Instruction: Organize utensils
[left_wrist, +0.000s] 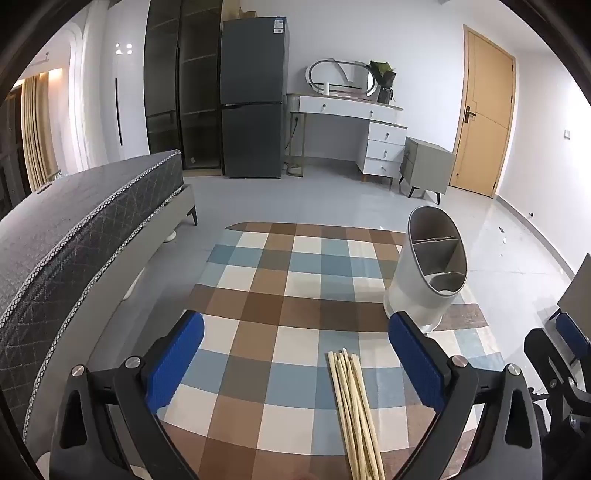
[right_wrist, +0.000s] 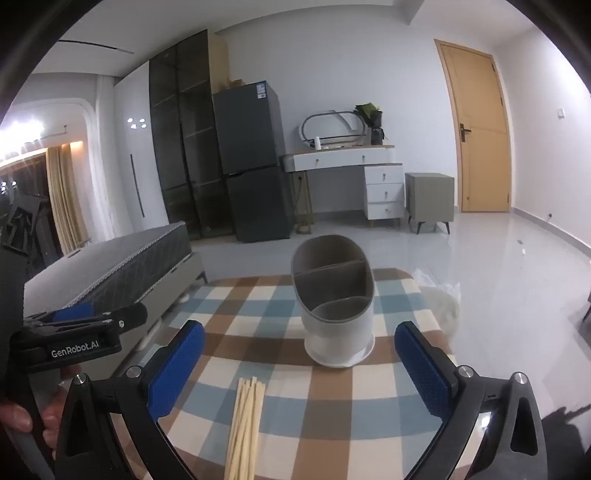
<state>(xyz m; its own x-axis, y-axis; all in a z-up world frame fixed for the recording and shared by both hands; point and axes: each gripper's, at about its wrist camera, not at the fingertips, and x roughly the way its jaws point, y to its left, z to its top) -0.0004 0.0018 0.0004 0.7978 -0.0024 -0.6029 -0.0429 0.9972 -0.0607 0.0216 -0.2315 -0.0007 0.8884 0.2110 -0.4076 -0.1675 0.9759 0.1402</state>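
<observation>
Looking along the left gripper from its own camera, both blue ribbed pads stand spread wide with nothing clamped between them. A bundle of pale wooden chopsticks lies flat on the blue, brown and cream checked tablecloth, in the gap between the pads but nearer the right one and touching neither; the stick ends point away towards the far side. Farther off and to the right stands the white oval utensil holder with grey inner dividers, upright on the cloth, just beyond the right pad's tip. At the right edge part of the right gripper shows, black with a blue pad. A grey quilted mattress runs along the left, and a dark grey refrigerator stands against the far wall.

From the right wrist camera, the right gripper is likewise fully spread and holds nothing. The chopstick bundle lies on the cloth between its pads, left of the midline, its ends reaching towards the holder. The utensil holder stands straight ahead beyond the pad tips, its compartments empty as far as can be seen. At the left, a hand grips the black body of the left gripper.
</observation>
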